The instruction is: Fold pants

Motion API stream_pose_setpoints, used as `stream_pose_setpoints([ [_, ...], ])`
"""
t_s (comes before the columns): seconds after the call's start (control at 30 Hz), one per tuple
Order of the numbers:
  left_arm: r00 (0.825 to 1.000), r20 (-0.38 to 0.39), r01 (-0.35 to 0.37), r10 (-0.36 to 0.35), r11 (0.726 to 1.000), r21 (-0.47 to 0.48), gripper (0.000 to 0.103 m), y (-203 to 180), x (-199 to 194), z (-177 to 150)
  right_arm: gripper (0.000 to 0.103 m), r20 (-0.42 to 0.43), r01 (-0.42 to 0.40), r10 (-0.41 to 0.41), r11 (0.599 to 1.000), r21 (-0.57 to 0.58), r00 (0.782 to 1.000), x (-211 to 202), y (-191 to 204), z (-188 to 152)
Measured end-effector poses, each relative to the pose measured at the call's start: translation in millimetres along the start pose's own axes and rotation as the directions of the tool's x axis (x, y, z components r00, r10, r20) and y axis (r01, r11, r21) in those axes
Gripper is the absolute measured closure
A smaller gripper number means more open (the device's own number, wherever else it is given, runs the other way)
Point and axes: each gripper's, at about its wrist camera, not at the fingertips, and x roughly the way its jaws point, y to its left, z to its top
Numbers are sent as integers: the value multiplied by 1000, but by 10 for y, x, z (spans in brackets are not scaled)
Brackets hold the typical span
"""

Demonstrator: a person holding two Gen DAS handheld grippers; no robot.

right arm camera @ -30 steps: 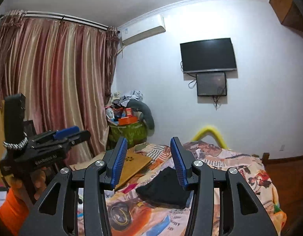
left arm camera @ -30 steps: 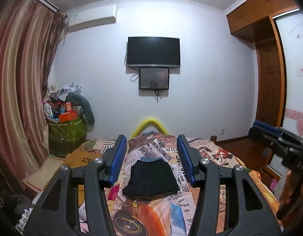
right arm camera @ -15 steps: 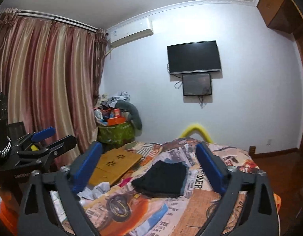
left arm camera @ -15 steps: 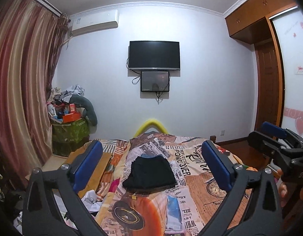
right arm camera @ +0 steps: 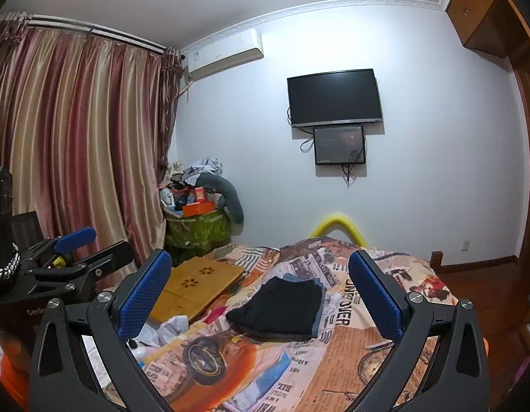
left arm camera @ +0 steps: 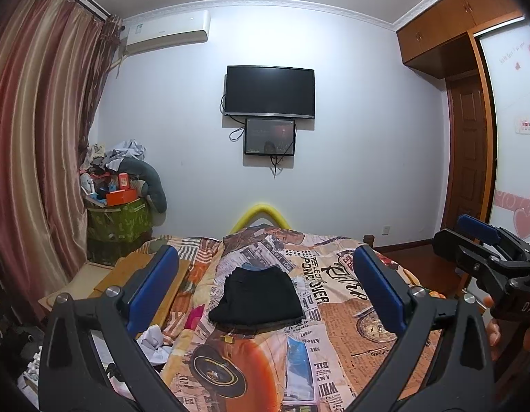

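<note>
Pants [left arm camera: 257, 298]: black, already folded to a compact rectangle, flat on bed [left arm camera: 350, 353], mid-quilt, a blue layer peeking from under far and right edges in right-wrist view [right arm camera: 278, 306]. Left gripper [left arm camera: 265, 290]: jaws spread to full width, nothing between pads, held well short of pants, aimed just below level at them. Right gripper [right arm camera: 259, 295]: likewise wide open and empty, on the right of pants, also well apart from them. Wooden tray [right arm camera: 196, 290]: left of pants, partly over bed edge. White crumpled cloth [right arm camera: 170, 329]: left and nearer than pants, just off quilt. Yellow arch [left arm camera: 261, 214]: beyond pants at far end of bed. Step judged: release finished, fold likely complete or one tidy-up pass left. Advice for doing it well: keep both sets of jaws wide and clear of cloth when withdrawing, to avoid snagging a fold; if squaring up, press flat from above on near edge, not pinch; align black layer over blue layer. Risk: dragging quilt, shifting stack.
</note>
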Motion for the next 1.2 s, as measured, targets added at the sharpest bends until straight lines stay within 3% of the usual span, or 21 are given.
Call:
stream_pose_setpoints([
  [1.2, 999, -11, 37, -37, 999, -12, 1, -37, 52, 21, 0, -18, 16, -16, 1000, 19, 1000, -64, -37, 6],
])
